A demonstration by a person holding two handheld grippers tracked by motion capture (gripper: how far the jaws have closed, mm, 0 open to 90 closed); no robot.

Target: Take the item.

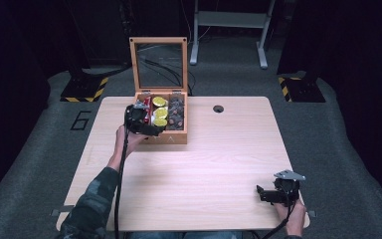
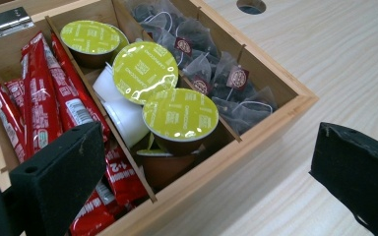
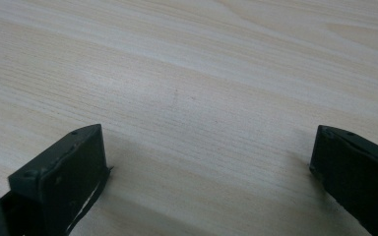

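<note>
A wooden box (image 1: pixel 175 137) with its glass lid (image 1: pixel 158 63) raised stands at the table's back left. Its wall (image 2: pixel 256 129) encloses three compartments: red stick sachets (image 2: pixel 44 105), green-lidded capsules (image 2: pixel 179 114) and dark tea bags (image 2: pixel 226 81). My left gripper (image 1: pixel 151 130) hovers open over the box's front left corner, jaws wide apart with nothing between them (image 2: pixel 204 169). My right gripper (image 1: pixel 262 193) rests low over the bare table near the front right edge, also open and empty (image 3: pixel 206 167).
The light wooden table (image 1: pixel 204 164) has a round cable hole (image 1: pixel 218 108) behind the box's right side. A white desk frame (image 1: pixel 229 30) and black stands with striped bases (image 1: pixel 85 88) stand on the grey floor beyond.
</note>
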